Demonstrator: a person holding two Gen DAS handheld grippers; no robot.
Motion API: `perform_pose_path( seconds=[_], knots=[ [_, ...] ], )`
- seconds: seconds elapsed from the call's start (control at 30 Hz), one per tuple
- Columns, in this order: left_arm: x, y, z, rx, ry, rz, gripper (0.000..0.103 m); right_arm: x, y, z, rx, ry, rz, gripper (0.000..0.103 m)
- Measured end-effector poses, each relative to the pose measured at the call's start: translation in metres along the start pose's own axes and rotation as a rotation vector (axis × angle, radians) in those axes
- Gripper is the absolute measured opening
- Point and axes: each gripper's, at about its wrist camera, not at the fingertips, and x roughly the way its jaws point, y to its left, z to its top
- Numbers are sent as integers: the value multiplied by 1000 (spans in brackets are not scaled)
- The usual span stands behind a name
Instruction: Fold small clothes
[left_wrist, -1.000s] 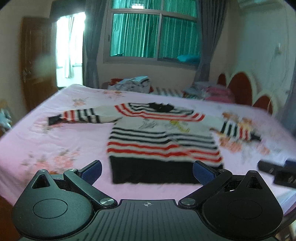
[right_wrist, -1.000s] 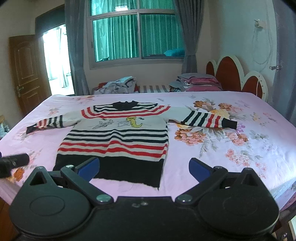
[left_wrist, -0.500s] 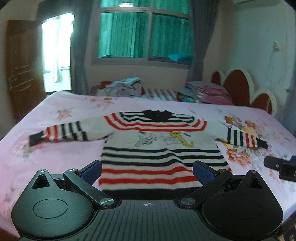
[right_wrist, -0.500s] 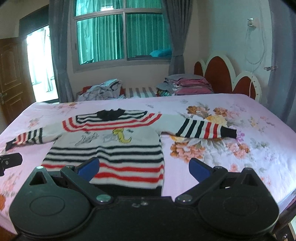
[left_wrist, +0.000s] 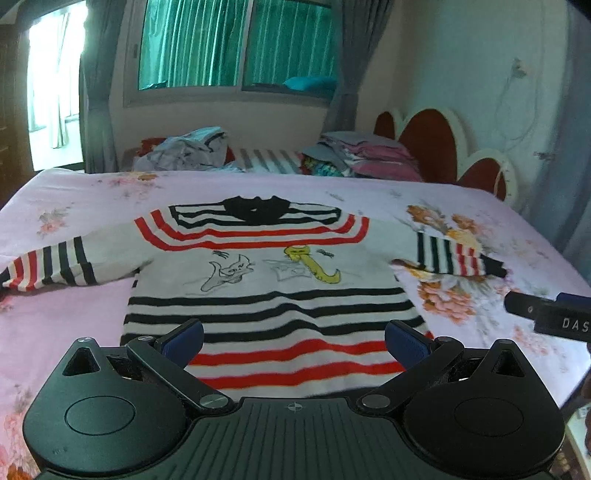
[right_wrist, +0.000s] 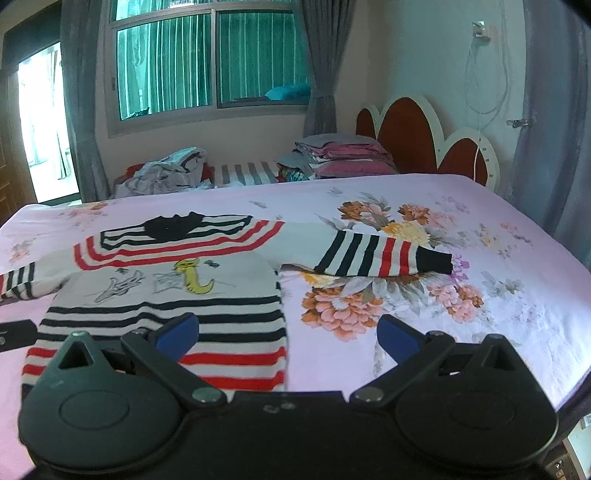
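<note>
While the striped sweater (left_wrist: 269, 280) lies flat and face up on the pink floral bedsheet (right_wrist: 424, 295), both sleeves spread out, your left gripper (left_wrist: 293, 341) sits above its hem, jaws wide apart, holding nothing. Your right gripper (right_wrist: 288, 338) is also spread wide and empty, over the sweater's right edge and bare sheet. Folded clothes (right_wrist: 340, 155) are stacked beyond the bed, by the headboard (right_wrist: 424, 133).
</note>
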Motion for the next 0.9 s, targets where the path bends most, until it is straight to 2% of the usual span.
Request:
perform_pose_path(
  seconds=[0.2, 0.3, 0.4, 0.47, 0.5, 0.67, 0.77, 0.9],
  knots=[
    [44, -18, 29, 0, -3, 111, 103, 65, -39, 26, 35, 13, 13, 103],
    [82, -33, 49, 2, 19, 147, 103, 101, -72, 41, 80, 13, 33, 99],
    [119, -51, 64, -24, 64, 170, 103, 140, -106, 54, 131, 22, 25, 89],
    [139, -66, 73, -39, 82, 175, 103, 167, -130, 59, 179, 36, 10, 77],
    [146, -73, 76, -37, 82, 175, 103, 180, -143, 60, 211, 43, 4, 75],
    [182, -99, 87, -11, 125, 204, 103, 240, -197, 54, 380, 103, -31, 51],
    [198, -102, 89, -7, 157, 216, 103, 263, -223, 44, 480, 136, -48, 50],
    [215, -105, 91, 11, 185, 234, 103, 276, -252, 31, 627, 125, -26, 52]
  ],
)
